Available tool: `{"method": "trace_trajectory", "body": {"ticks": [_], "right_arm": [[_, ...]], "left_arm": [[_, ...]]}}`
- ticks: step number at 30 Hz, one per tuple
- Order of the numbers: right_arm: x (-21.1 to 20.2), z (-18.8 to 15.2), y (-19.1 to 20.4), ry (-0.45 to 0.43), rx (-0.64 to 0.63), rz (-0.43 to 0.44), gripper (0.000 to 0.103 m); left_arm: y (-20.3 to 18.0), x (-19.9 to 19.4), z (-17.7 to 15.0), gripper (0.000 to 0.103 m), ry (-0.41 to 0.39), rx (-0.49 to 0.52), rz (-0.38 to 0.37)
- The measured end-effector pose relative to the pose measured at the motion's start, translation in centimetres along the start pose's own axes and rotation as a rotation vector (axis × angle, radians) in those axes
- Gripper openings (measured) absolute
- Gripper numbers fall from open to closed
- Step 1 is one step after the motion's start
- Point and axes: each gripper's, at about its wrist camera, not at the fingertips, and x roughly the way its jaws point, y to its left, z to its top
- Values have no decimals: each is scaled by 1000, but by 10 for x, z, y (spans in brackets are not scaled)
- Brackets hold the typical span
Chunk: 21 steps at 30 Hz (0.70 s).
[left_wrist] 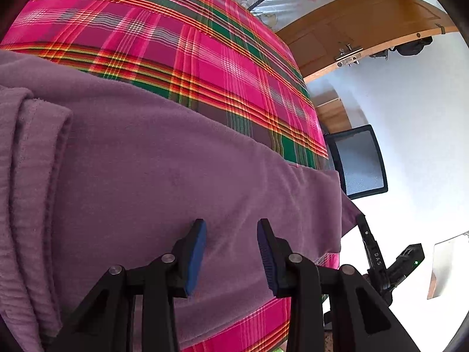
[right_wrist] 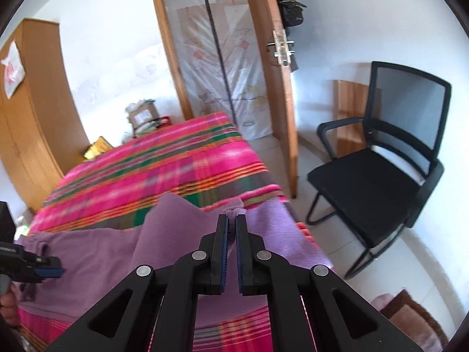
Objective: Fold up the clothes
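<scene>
A purple fleece garment (left_wrist: 146, 161) lies across the near part of a bed with a pink plaid cover (left_wrist: 176, 44). Its left part is bunched into folds with a ribbed hem (left_wrist: 26, 176). My left gripper (left_wrist: 231, 228) hovers over the flat middle of the fleece, open, with nothing pinched between its blue pads. My right gripper (right_wrist: 231, 220) is shut on the garment's right edge (right_wrist: 234, 213) and holds it raised, so the cloth (right_wrist: 117, 252) peaks upward beside it. The left wrist view shows the right gripper (left_wrist: 360, 220) at the garment's far right corner. The right wrist view shows the left gripper (right_wrist: 49, 267) at the left edge.
A black mesh office chair (right_wrist: 381, 176) stands on the tiled floor right of the bed. An open wooden door (right_wrist: 281, 88) and a curtained doorway are behind the bed. A wooden wardrobe (right_wrist: 35, 117) is on the left, with boxes and clutter (right_wrist: 140, 117) past the bed's far end.
</scene>
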Motion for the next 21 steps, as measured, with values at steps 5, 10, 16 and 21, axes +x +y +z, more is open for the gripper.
{"method": "trace_trajectory", "body": {"ticks": [5, 10, 16, 21], "right_arm": [[5, -4, -15, 12, 30, -21, 5], [4, -5, -25, 7, 50, -34, 5], [-1, -6, -30, -12, 49, -60, 5], [-2, -9, -39, -12, 68, -78, 5]], "left_arm": [[0, 1, 1, 36, 1, 2, 3], [0, 1, 0, 36, -2, 2, 5], [-2, 1, -2, 36, -8, -2, 7], [-3, 2, -3, 36, -10, -3, 9]]}}
